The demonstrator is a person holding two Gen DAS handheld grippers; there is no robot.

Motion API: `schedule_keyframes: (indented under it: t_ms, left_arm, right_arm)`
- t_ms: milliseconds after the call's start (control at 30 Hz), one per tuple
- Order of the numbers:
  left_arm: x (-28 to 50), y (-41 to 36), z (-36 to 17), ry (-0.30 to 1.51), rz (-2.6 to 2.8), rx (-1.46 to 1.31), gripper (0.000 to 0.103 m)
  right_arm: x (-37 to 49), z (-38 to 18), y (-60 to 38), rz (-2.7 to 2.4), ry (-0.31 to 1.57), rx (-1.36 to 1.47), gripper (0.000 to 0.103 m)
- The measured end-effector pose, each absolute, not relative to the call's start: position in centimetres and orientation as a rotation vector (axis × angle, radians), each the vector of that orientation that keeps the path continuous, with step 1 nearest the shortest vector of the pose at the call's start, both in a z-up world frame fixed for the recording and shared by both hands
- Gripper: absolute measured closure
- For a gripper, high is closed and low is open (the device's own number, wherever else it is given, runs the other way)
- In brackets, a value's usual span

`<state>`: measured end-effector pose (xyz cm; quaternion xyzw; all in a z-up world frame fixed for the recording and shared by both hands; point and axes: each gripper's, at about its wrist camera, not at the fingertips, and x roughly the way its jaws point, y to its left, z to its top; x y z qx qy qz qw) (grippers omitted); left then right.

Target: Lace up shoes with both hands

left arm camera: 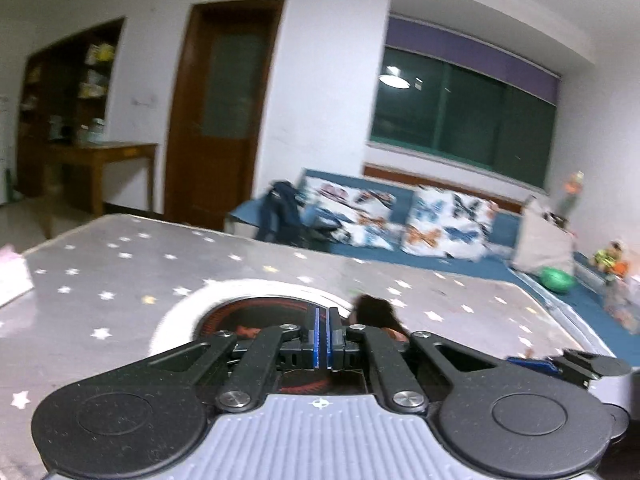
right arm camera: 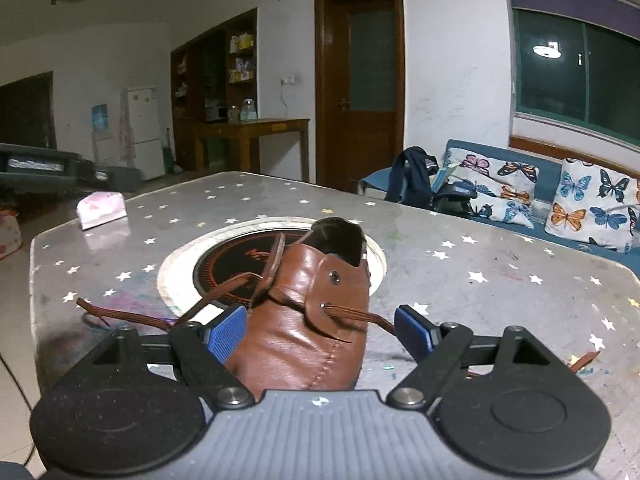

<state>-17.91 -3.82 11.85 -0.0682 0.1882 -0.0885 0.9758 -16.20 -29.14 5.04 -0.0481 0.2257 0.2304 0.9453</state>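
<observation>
Glossy brown leather on the shoe (right arm camera: pixel 304 320), stitched seam, metal eyelets. Flat woven brown lace (right arm camera: pixel 352 314). Smooth, faintly reflective star-printed table (right arm camera: pixel 500 280). Matt black plastic and ribbed blue pads (right arm camera: pixel 226 332) on the right gripper (right arm camera: pixel 320 332).

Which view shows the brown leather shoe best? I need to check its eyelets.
The right wrist view: the brown leather shoe sits between the open right gripper, eyelets and lace visible. The left wrist view shows only a blurred sliver of it behind the shut left gripper.
</observation>
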Motion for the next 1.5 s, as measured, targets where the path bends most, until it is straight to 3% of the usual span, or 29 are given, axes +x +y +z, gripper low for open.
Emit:
schedule_keyframes:
  t_ms: [67,133,200,267,333,400,500,733,1000,1500]
  left_arm:
    - [-17.5,-3.5,11.9,0.405,-0.205,-0.171,0.095]
    - [-17.0,-3.0,11.5,0.447,-0.23,-0.176,0.086]
    - [-17.1,-2.7,10.5,0.497,-0.254,-0.157,0.062]
    - [-17.2,-2.8,9.1,0.545,-0.279,-0.111,0.047]
    - [-17.0,-3.2,7.9,0.586,-0.288,-0.054,0.042]
    - [-16.5,-3.5,6.7,0.63,-0.287,-0.013,0.019]
    - [-16.5,-3.3,5.8,0.643,-0.255,-0.006,0.0]
    - [-17.4,0.2,5.3,0.637,-0.198,-0.05,0.0]
    - [-18.8,6.3,5.4,0.601,0.005,-0.123,0.0]
    - [-20.8,13.0,4.4,0.586,0.23,-0.248,0.0]
  right_arm:
    - [-16.5,5.1,-29.0,0.48,0.456,-0.1,0.02]
    - [-16.7,5.2,-28.9,0.489,0.454,-0.103,0.02]
    - [-16.7,5.1,-28.7,0.494,0.457,-0.102,0.02]
    - [-16.6,4.9,-28.6,0.497,0.461,-0.099,0.02]
    - [-16.6,4.8,-28.4,0.501,0.465,-0.096,0.02]
    - [-16.5,4.6,-28.2,0.505,0.469,-0.093,0.02]
    - [-16.6,4.6,-27.9,0.514,0.471,-0.099,0.017]
    - [-16.5,4.5,-26.0,0.606,0.48,-0.119,0.007]
    - [-16.4,4.4,-23.7,0.71,0.49,-0.143,0.008]
    - [-12.8,1.9,-12.5,0.943,0.614,-0.298,0.031]
